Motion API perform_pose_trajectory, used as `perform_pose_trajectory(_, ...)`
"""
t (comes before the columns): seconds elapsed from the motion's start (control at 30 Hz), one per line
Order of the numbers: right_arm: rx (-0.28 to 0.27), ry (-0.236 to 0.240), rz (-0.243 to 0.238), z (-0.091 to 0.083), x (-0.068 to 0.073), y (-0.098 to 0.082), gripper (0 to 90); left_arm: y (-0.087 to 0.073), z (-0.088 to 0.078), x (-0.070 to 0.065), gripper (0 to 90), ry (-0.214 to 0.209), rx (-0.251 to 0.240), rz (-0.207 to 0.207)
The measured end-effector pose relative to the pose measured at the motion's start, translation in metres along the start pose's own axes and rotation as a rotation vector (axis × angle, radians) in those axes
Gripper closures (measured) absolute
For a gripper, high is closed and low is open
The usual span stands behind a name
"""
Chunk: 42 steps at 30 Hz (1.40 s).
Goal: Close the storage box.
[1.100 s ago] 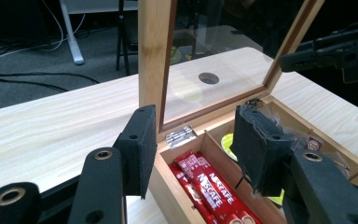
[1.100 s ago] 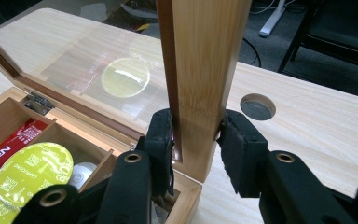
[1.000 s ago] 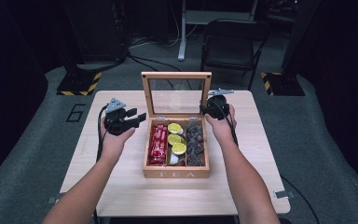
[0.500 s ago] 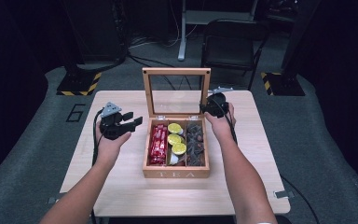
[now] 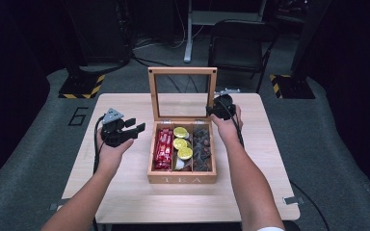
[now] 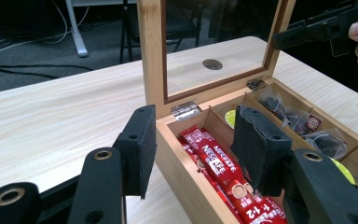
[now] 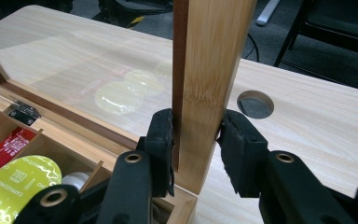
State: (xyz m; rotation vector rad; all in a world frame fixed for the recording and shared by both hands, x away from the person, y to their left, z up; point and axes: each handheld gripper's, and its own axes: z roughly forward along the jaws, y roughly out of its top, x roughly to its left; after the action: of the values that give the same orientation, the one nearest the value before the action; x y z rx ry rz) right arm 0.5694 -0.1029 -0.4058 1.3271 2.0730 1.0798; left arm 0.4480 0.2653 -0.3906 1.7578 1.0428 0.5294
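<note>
Wooden table (image 5: 125, 192), tea box (image 5: 181, 179) with upright lid (image 5: 182, 71), perhaps sachets (image 5: 202, 149).

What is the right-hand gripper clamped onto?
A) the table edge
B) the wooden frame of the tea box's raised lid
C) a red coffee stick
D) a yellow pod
B: in the right gripper view the right gripper has both jaws pressed against the upright wooden side of the lid frame, while the red sticks and yellow pods lie untouched in the box.
</note>
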Motion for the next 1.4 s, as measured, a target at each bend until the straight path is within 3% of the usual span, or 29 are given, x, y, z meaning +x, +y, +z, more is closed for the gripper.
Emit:
perform_pose_trajectory(0.93, 0.015, -0.006, 0.033, 0.011, -0.004, 0.004, 63.4, -0.011, -0.007, 0.007, 49.5, 0.022, 0.008, -0.016)
perform_pose_trajectory(1.3, 0.023, 0.013, 0.016, 0.002, -0.005, 0.002, 48.9, -0.016, -0.007, 0.009, 48.6, 0.019, 0.013, -0.030)
perform_pose_trajectory(1.37, 0.017, 0.017, -0.038, -0.004, -0.005, 0.000, 46.1, -0.019, -0.006, 0.010, 48.5, 0.016, 0.009, -0.041)
perform_pose_trajectory(1.4, 0.023, 0.021, -0.036, -0.006, -0.004, -0.001, 44.7, -0.020, -0.006, 0.011, 48.4, 0.017, 0.009, -0.044)
